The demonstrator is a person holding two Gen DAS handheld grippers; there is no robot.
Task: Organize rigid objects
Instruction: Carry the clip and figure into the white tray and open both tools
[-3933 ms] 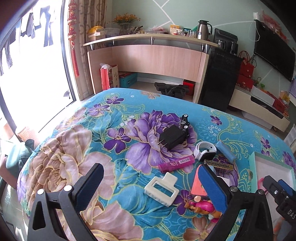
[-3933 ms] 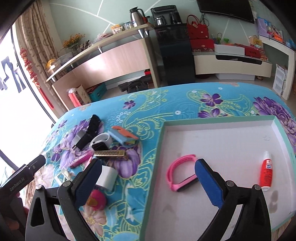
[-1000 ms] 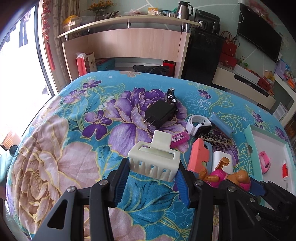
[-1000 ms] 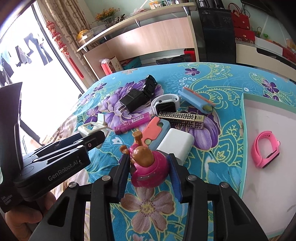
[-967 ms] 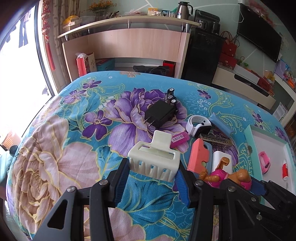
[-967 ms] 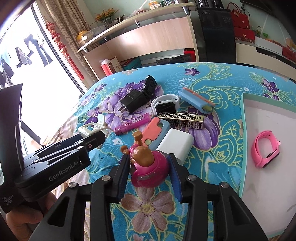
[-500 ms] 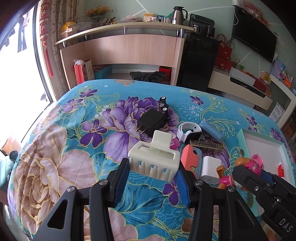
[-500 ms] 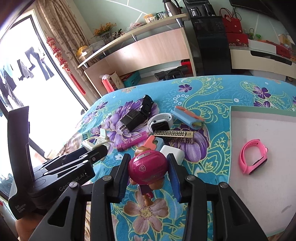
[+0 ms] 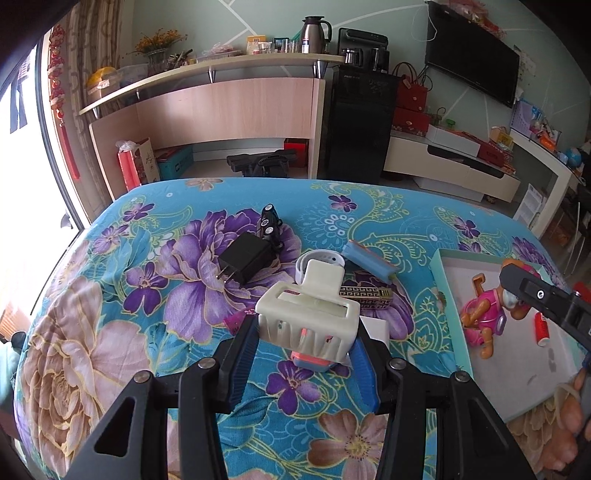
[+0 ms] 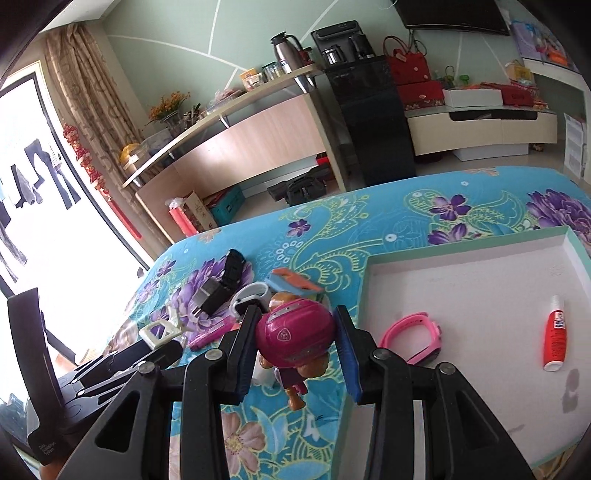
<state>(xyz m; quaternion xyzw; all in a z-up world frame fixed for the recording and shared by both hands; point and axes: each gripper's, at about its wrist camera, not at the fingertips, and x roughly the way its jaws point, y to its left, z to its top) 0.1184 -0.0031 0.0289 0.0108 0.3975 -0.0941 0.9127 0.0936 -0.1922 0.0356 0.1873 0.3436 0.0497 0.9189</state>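
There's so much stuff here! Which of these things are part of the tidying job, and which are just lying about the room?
Part of the job:
- white hair claw in the left tool
- pink toy figure in the right tool
- tray
- pink band, red tube
- black charger

Just lying about:
- thermos
- television
- red bags

Both wrist views look forward, close over the floral tablecloth [image 9: 110, 295] (shared), toward the tray [image 10: 480, 295].

Tray [image 10: 373, 266] sits right of the clutter; wristband [image 10: 413, 338] & bottle [image 10: 554, 338] inside, charger [image 9: 243, 262] behind.
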